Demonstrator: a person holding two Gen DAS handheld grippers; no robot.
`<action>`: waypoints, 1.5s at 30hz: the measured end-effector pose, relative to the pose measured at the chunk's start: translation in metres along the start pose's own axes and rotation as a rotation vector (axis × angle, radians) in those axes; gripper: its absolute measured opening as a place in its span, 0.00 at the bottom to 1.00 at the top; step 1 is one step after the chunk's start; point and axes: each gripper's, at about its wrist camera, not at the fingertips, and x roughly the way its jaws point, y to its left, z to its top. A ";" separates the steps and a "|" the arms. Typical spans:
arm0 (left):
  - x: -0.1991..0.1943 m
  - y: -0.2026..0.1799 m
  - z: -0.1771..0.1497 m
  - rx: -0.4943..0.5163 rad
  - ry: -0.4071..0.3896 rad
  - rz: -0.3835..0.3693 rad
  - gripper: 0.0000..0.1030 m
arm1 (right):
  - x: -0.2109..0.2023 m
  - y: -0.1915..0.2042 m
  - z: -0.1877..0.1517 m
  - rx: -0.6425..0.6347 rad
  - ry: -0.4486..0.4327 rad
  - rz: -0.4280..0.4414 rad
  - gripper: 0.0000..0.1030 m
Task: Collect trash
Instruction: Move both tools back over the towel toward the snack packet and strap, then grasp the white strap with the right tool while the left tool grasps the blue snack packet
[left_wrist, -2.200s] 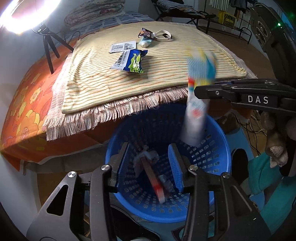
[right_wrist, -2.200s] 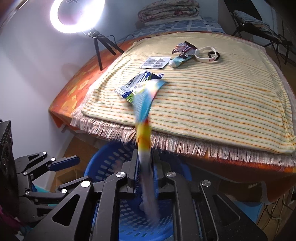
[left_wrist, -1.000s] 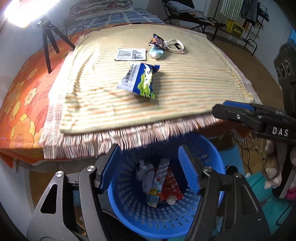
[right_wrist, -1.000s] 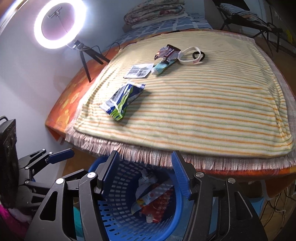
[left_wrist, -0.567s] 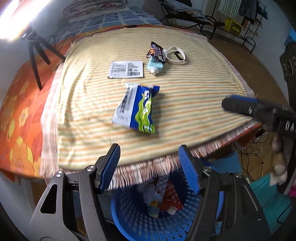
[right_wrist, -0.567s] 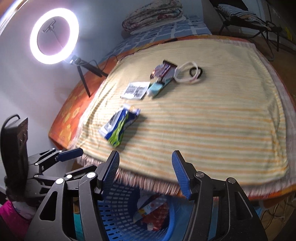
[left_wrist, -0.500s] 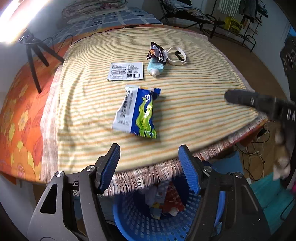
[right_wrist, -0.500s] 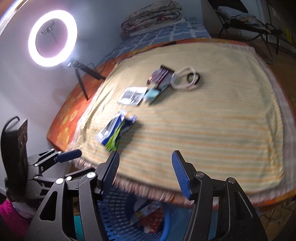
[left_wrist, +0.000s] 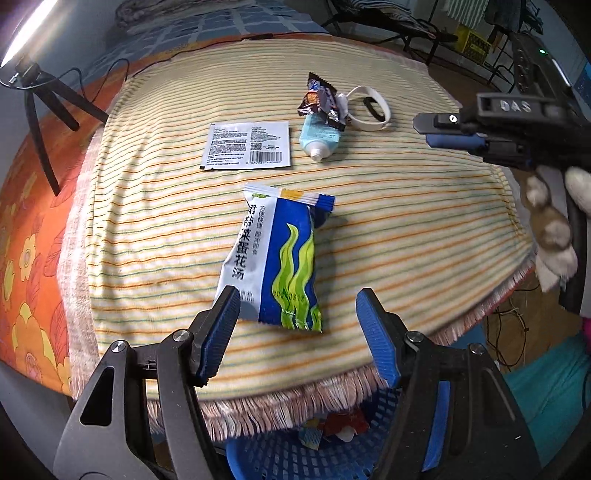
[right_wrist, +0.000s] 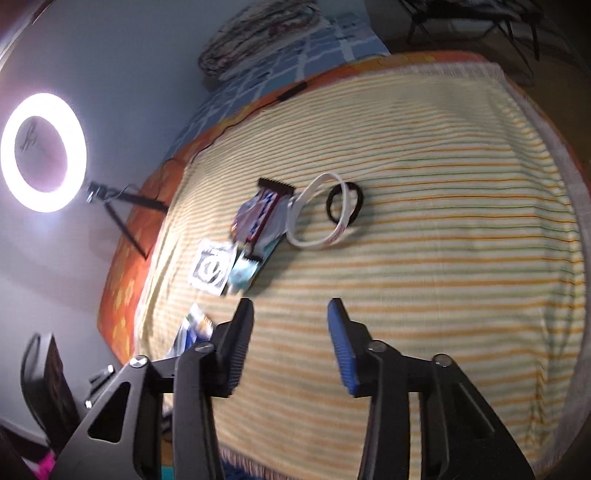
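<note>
A blue and green snack packet (left_wrist: 280, 254) lies on the striped blanket (left_wrist: 406, 221) near its front edge. My left gripper (left_wrist: 295, 299) hovers open over the packet's near end, and its pads are not touching it. Farther back lie a white sachet (left_wrist: 245, 146), a pale blue tube (left_wrist: 319, 134) and a brown wrapper (left_wrist: 319, 98). My right gripper (right_wrist: 290, 310) is over the blanket with its jaws closing on nothing. Ahead of it, to the left, are the wrapper (right_wrist: 258, 214) and the tube (right_wrist: 245, 273). In the left wrist view it (left_wrist: 423, 131) comes in from the right.
A blue basket (left_wrist: 295, 454) with trash in it stands on the floor under the blanket's fringe. A white band (right_wrist: 317, 214) and a black hair tie (right_wrist: 345, 203) lie beside the wrapper. A ring light (right_wrist: 42, 151) on a tripod stands at the left.
A colourful wrapper dropped from the right gripper into the basket. Both grippers then moved from above the basket out over the blanket. The right jaws have narrowed and the right view has rolled.
</note>
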 end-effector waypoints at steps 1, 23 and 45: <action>0.002 0.000 0.001 -0.002 0.003 -0.001 0.66 | 0.005 -0.005 0.005 0.027 0.002 0.000 0.26; 0.021 -0.007 0.025 0.024 0.016 0.013 0.65 | 0.050 -0.015 0.041 0.100 0.000 -0.133 0.17; 0.024 -0.013 0.020 0.054 -0.001 0.056 0.70 | 0.011 -0.008 0.022 0.011 -0.057 -0.143 0.03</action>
